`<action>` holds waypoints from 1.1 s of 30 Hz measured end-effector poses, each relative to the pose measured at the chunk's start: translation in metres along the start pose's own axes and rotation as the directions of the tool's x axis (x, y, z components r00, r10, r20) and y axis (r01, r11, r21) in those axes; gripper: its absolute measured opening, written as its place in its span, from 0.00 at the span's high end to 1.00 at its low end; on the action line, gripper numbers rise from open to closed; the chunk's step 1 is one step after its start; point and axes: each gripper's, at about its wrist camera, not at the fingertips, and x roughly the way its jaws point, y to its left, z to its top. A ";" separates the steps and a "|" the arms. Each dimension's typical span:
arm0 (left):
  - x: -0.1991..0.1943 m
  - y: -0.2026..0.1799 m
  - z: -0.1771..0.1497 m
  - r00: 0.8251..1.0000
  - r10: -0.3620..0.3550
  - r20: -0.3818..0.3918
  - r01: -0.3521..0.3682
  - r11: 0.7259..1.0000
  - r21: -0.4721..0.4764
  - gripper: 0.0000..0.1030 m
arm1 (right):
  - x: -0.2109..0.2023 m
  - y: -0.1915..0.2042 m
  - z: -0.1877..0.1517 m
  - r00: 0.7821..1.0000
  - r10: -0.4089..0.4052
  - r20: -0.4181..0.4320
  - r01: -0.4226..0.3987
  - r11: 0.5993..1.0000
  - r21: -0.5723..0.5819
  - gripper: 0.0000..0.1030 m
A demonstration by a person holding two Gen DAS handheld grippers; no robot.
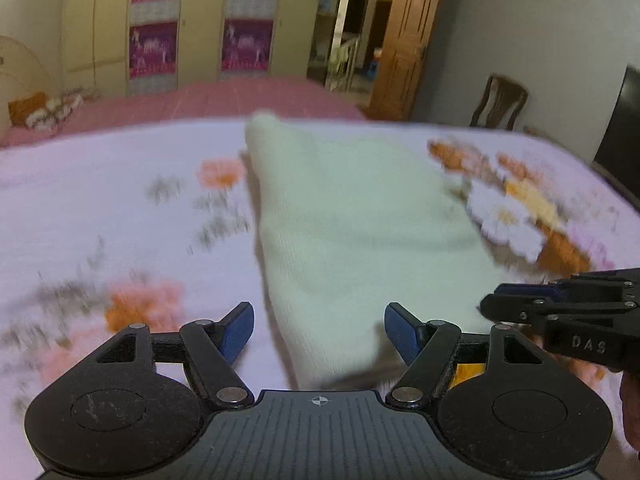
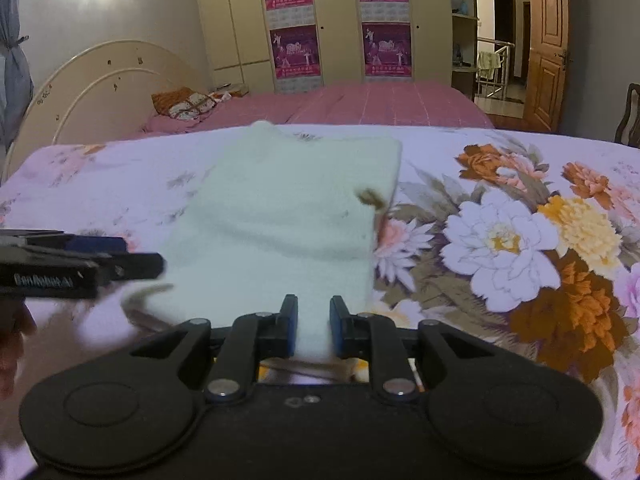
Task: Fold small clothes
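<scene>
A cream knitted garment lies folded flat on the floral bedsheet, stretching away from me. My left gripper hovers over its near end, open wide, with nothing pinched between the blue pads. My right gripper has its jaws narrow, and the near edge of the garment fills the gap between the pads. In the left wrist view the right gripper comes in from the right at the garment's near right edge. The left gripper shows at the left of the right wrist view.
The floral sheet covers the near bed, whose far edge sits just beyond the garment. Behind it lies a pink bed with a pillow and a round headboard. A wardrobe, a wooden door and a chair stand farther back.
</scene>
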 end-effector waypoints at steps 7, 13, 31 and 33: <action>-0.003 0.008 -0.021 1.000 0.014 -0.002 -0.014 1.000 0.002 0.29 | 0.002 0.009 -0.019 0.999 -0.034 0.002 0.034 0.998 -0.057 0.81; -0.003 0.006 -0.015 0.999 0.032 -0.015 -0.032 0.999 0.010 0.27 | 0.003 0.010 -0.018 0.999 -0.041 -0.004 0.040 0.997 -0.063 0.81; -0.003 0.003 -0.015 0.999 0.041 -0.022 -0.040 0.999 0.028 0.26 | -0.001 -0.001 -0.017 0.998 -0.059 -0.035 0.060 0.998 0.028 0.77; -0.003 0.003 -0.015 0.999 0.042 -0.022 -0.042 0.999 0.029 0.25 | -0.001 0.001 -0.019 0.998 -0.065 -0.024 0.065 0.998 0.006 0.77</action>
